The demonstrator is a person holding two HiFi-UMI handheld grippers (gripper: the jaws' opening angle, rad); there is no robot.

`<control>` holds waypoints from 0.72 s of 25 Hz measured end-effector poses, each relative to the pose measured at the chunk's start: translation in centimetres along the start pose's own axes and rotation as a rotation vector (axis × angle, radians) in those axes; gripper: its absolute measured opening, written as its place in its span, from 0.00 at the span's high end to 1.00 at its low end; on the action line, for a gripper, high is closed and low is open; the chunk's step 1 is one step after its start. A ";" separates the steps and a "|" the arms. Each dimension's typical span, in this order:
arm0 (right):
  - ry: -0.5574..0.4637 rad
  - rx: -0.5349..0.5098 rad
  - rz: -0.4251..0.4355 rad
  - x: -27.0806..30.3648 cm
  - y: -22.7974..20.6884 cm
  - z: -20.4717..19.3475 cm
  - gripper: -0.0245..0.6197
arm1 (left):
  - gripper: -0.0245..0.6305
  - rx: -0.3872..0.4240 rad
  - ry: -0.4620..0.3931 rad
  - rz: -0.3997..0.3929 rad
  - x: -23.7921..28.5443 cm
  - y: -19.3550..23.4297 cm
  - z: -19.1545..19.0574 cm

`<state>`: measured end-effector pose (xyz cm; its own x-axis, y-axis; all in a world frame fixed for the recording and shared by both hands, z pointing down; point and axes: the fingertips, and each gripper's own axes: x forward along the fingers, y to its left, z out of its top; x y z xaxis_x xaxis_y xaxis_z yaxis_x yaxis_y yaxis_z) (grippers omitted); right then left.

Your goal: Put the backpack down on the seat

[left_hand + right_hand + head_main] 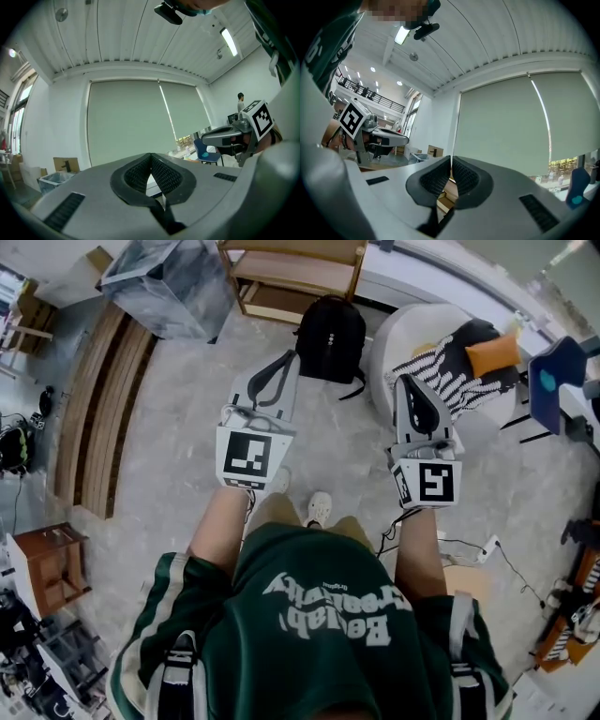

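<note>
I see the black fabric backpack (330, 338) standing upright on the mottled stone floor (178, 418). It rests against a slatted wooden frame (295, 277), just left of a round white seat (398, 343) that carries a striped cloth (441, 367) and a plump orange cushion (491, 354). Nearer me, my left tool (287, 358) and right tool (406, 381) are both clenched on nothing, their ribbed dark pads meeting, apart from the backpack.
</note>
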<state>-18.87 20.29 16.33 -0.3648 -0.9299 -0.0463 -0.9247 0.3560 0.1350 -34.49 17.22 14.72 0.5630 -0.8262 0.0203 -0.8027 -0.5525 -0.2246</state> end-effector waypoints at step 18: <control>0.050 -0.025 -0.068 22.6 -6.8 -5.3 0.90 | 0.94 0.002 0.049 -0.122 21.5 12.6 -8.6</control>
<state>-20.23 -3.67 19.62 -0.2949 -0.9555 -0.0066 -0.9438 0.2902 0.1582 -34.19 -8.44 20.74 0.6464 -0.7571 0.0953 -0.7282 -0.6493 -0.2194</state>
